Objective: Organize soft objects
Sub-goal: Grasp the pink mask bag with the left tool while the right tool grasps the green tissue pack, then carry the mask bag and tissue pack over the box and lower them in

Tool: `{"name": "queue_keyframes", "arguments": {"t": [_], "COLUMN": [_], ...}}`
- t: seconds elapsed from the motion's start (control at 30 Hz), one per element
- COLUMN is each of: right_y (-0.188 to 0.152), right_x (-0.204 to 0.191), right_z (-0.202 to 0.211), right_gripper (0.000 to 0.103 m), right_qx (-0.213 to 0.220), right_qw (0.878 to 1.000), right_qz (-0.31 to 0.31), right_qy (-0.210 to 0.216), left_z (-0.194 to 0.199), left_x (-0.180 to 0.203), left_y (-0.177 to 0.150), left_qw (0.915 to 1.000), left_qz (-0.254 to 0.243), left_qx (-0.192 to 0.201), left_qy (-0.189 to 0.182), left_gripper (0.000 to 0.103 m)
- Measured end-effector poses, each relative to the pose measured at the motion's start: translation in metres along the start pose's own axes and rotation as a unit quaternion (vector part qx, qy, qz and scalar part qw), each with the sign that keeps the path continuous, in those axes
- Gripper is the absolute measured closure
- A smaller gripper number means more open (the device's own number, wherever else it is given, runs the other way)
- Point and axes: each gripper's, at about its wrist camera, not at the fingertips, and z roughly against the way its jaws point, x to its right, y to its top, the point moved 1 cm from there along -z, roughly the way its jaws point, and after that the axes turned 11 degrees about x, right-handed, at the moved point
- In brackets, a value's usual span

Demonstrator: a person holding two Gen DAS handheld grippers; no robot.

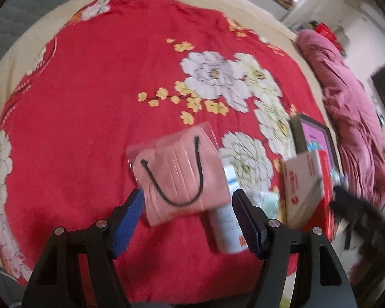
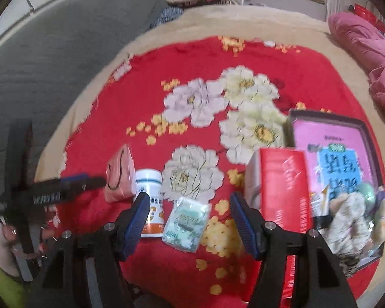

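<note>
Left wrist view: motion blur throughout; print on the white bottle (image 1: 227, 227) is unreadable, and the bottle is partly covered by the pink mask pack (image 1: 183, 177) and by the right-hand blue pad. The right gripper (image 1: 356, 208) is a dark smear at the right edge; its state cannot be told here. The left gripper (image 1: 187, 205) enters from the bottom edge, fingers spread wide, nothing between them. The mask pack lies at lower centre on the red floral blanket (image 1: 89, 102), just beyond the fingertips: flat clear sleeve, pink pleats, black ear loops. A red-and-white box (image 1: 304, 184) stands to its right.

Right wrist view: also blurred. The right gripper (image 2: 190, 205) points forward from the bottom edge, fingers wide apart, empty. A pale green tissue packet (image 2: 186, 227) lies between its fingers at lower centre, tilted. The left gripper (image 2: 89, 181) reaches in from the left, seen edge-on; its tips are at the mask pack (image 2: 120, 175). At lower right, the tray (image 2: 369, 138) is cut off by the box (image 2: 282, 190).
</note>
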Motion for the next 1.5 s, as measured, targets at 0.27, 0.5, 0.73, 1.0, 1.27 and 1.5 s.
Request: {"name": "queue_keyframes", "arguments": {"t": [0.27,0.5,0.73,1.0,1.27,1.5], "right_y": [-0.026,-0.045,-0.057,-0.062,-0.053,-0.030], "right_x": [-0.013,-0.016,-0.013,-0.007,-0.007,-0.008], "right_z": [-0.036,-0.069,-0.103,-0.109,-0.091,-0.049], "right_gripper": [0.039,0.039,0.039,0.050,0.053,0.053], "right_qx": [-0.044,-0.084,-0.111,-0.109,-0.090,-0.040], "right_qw": [0.999,0.996,0.990,0.989,0.992,0.997], "right_qz": [0.000,0.006,-0.019,-0.048,-0.051,-0.052], "right_qy": [-0.010,-0.041,-0.081,-0.085,-0.067,-0.046], "left_z": [-0.053,-0.072,-0.075,-0.086,-0.071,-0.021], "left_x": [-0.008,-0.025,-0.040,-0.040,-0.033,-0.003], "left_y": [0.010,0.004,0.001,-0.001,0.001,0.007], "left_qw": [0.9961,0.9922,0.9891,0.9904,0.9927,0.9965], "left_qz": [0.067,0.108,0.135,0.131,0.109,0.062], "left_qx": [-0.057,-0.056,-0.050,-0.045,-0.031,0.012], "left_qy": [-0.006,-0.027,-0.032,0.001,-0.040,-0.055], "left_gripper": [0.027,0.021,0.021,0.044,0.078,0.078]}}
